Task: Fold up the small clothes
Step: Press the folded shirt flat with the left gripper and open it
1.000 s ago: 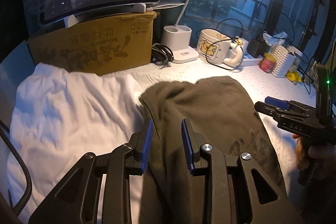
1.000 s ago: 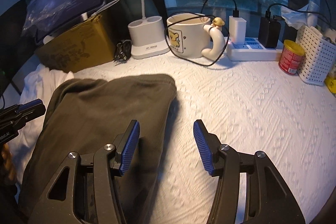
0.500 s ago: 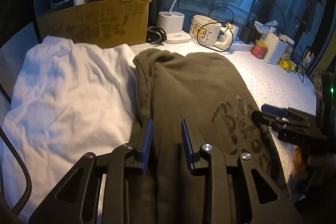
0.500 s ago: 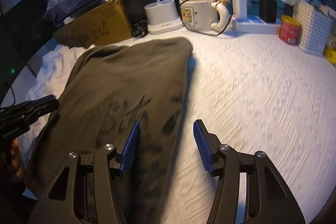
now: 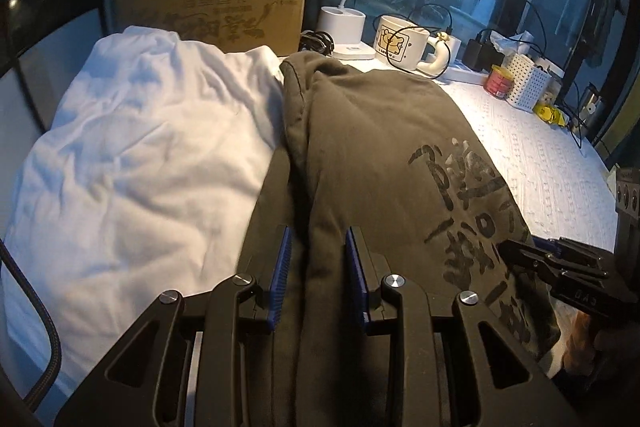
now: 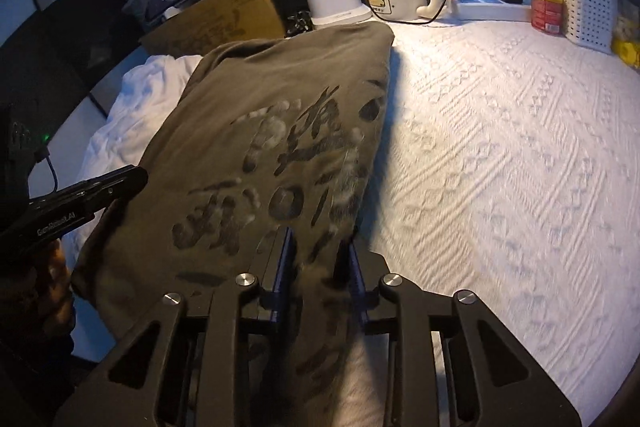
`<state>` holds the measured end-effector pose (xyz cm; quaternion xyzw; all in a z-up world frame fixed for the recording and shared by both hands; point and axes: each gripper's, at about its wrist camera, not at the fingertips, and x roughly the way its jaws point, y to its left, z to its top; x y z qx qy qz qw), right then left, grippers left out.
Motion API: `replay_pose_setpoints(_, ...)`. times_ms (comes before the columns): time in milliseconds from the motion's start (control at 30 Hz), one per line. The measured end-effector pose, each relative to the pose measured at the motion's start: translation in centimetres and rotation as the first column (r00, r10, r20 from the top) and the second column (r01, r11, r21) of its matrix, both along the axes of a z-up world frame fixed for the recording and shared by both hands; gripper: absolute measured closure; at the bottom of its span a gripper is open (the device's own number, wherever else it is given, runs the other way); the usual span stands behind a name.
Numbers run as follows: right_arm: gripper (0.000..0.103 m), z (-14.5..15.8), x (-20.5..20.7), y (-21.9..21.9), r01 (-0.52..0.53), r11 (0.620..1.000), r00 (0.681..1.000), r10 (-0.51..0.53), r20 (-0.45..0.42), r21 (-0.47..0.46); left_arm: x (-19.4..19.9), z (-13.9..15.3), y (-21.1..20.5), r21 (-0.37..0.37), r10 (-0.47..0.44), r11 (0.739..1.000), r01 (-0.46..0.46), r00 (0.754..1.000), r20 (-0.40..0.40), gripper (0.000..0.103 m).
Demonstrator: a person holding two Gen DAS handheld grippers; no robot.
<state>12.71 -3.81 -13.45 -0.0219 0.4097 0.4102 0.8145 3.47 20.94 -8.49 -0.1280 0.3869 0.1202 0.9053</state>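
Observation:
An olive-green garment point(image 5: 372, 147) with a dark printed design lies lengthwise on the white textured cloth point(image 6: 500, 147); it also shows in the right wrist view point(image 6: 256, 131). My left gripper point(image 5: 318, 259) is shut on the garment's near left edge, fabric bunched between the blue pads. My right gripper point(image 6: 318, 255) is shut on the garment's near right edge. Each gripper shows in the other's view: the right one point(image 5: 560, 267) and the left one point(image 6: 80, 199).
A white garment point(image 5: 140, 155) lies left of the olive one. At the back stand a cardboard box point(image 5: 224, 15), a lamp base point(image 5: 342, 27), a mug point(image 5: 400, 43), a power strip point(image 6: 488, 9), a red can point(image 6: 546, 11) and a white basket point(image 6: 588, 11).
Both grippers have drawn back towards the near edge, so more of the olive garment and its print now shows. The right gripper's jaws have closed onto the fabric.

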Motion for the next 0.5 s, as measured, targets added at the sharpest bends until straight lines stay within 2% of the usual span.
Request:
replay_pose_setpoints(400,0.074,0.3,-3.3,-2.0,0.001,1.0,1.0,-0.001,-0.002,0.019,-3.0,2.5,-2.4,0.043,-0.027,0.999,0.024,0.997,0.077,0.075)
replay_pose_setpoints(467,0.074,0.6,-3.6,-2.7,0.007,1.0,1.0,-0.007,0.001,0.027,-2.8,2.7,-3.4,0.068,-0.043,0.997,0.038,0.996,0.073,0.072)
replay_pose_setpoints(500,0.074,0.7,-3.8,-3.1,0.012,1.0,1.0,-0.012,0.005,0.027,-2.7,2.7,-3.9,0.07,-0.055,0.996,0.05,0.996,0.075,0.065)
